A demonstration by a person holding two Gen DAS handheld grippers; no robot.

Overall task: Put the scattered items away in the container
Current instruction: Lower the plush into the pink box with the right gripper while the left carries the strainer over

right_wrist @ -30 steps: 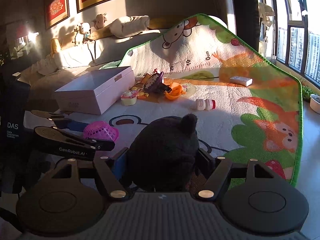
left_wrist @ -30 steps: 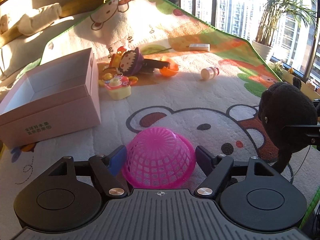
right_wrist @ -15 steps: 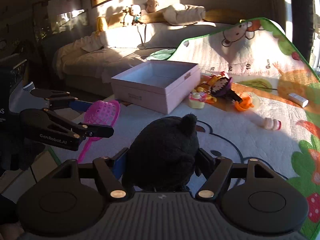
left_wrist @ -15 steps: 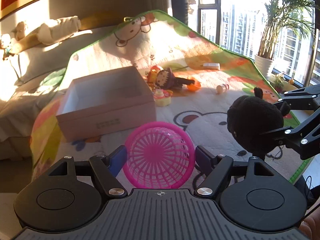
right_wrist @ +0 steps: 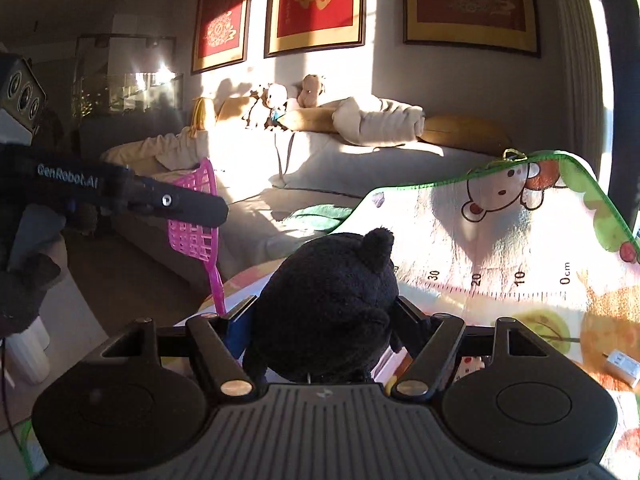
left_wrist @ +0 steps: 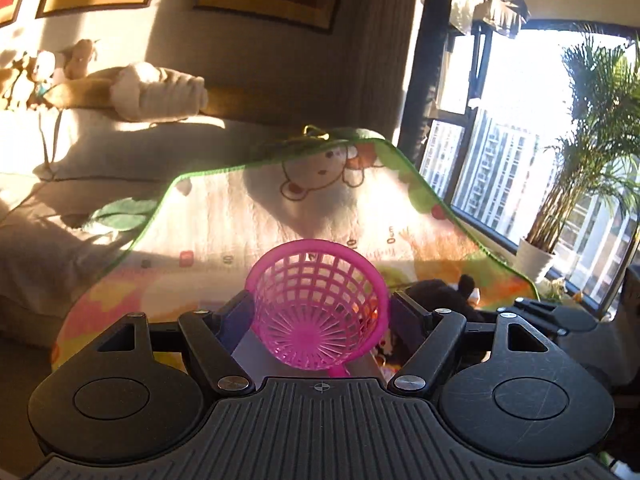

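Two toys up in air over play mat [right_wrist: 500,264]: right gripper [right_wrist: 324,320] pinching black plush [right_wrist: 328,304], jaws easing open; left gripper [left_wrist: 320,312] around pink basket [left_wrist: 316,312], jaws opening too. Drop step looks underway, box barely visible below, so line up first.

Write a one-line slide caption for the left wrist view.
Left gripper carries a pink mesh basket above the cartoon play mat, its fingers easing open.
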